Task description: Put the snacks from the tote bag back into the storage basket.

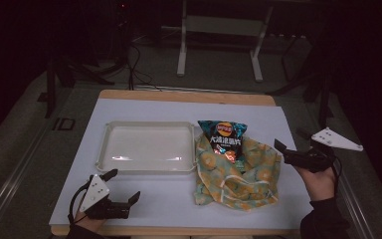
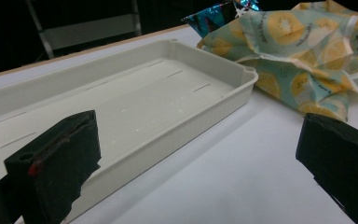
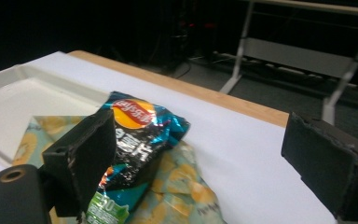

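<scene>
High view advice, judged only from the layout: with both grippers wide and empty, bring right gripper [image 1: 292, 149] onto chip bag [image 1: 223, 140] lying atop yellow cloth bag [image 1: 238, 174], keeping left gripper [image 1: 124, 186] beside tray [image 1: 149, 166].
</scene>
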Motion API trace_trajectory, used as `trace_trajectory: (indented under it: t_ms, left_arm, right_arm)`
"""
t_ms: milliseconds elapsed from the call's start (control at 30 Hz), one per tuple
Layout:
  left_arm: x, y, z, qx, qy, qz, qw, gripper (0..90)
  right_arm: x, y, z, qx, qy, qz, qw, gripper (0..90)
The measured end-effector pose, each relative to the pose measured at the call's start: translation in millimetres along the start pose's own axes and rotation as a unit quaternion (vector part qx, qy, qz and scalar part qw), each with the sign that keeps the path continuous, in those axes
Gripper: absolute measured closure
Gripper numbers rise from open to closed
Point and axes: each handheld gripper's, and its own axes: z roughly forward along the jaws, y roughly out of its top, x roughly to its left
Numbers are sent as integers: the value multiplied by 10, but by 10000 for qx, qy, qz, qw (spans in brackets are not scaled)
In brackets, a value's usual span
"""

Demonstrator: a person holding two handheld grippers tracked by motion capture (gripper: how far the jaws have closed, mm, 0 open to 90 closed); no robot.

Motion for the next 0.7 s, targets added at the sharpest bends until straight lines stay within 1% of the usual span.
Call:
trace_trajectory:
  t_ms: [67, 100, 133, 167, 233, 367, 433, 500, 533, 567, 600, 633, 700]
  left_arm:
    - [1, 5, -5, -64, -40, -42, 10000, 2]
    - [-1, 7, -6, -81, -50, -51, 9999, 2]
    - [-1, 7, -6, -81, -50, -51, 9999, 2]
    - [-9, 10, -4, -98, -66, -14, 9999, 2]
    - [-19, 12, 3, -73, -85, 36, 9999, 2]
    - [-28, 13, 17, -36, -119, 77, 9999, 2]
    - [-28, 14, 18, -39, -120, 81, 9999, 2]
    - [-27, 15, 17, -47, -125, 82, 9999, 2]
    - [-27, 15, 17, -47, -125, 82, 9999, 2]
    - [-24, 14, 17, -45, -122, 87, 9999, 2]
    - [-23, 15, 17, -47, -124, 83, 9999, 2]
    - [-21, 15, 17, -52, -127, 81, 9999, 2]
    - [-21, 16, 17, -64, -139, 84, 9998, 2]
  right_arm:
    - [15, 35, 66, 25, 43, -37, 10000, 109]
    - [19, 51, 96, 37, 123, -28, 9999, 124]
    - [19, 51, 96, 37, 123, -28, 9999, 124]
    - [22, 63, 118, 44, 156, -31, 9999, 124]
    - [41, 111, 220, 63, 213, -93, 9997, 127]
    - [67, 171, 386, 208, 350, -170, 9990, 132]
    - [74, 197, 475, 288, 452, -207, 9983, 132]
    - [75, 216, 562, 352, 575, -176, 9976, 135]
    - [75, 216, 562, 352, 575, -176, 9976, 135]
    - [74, 222, 608, 397, 602, -164, 9973, 136]
    - [69, 226, 740, 517, 712, -164, 9960, 139]
    - [69, 226, 740, 517, 712, -164, 9960, 139]
    - [66, 220, 821, 574, 817, -134, 9949, 140]
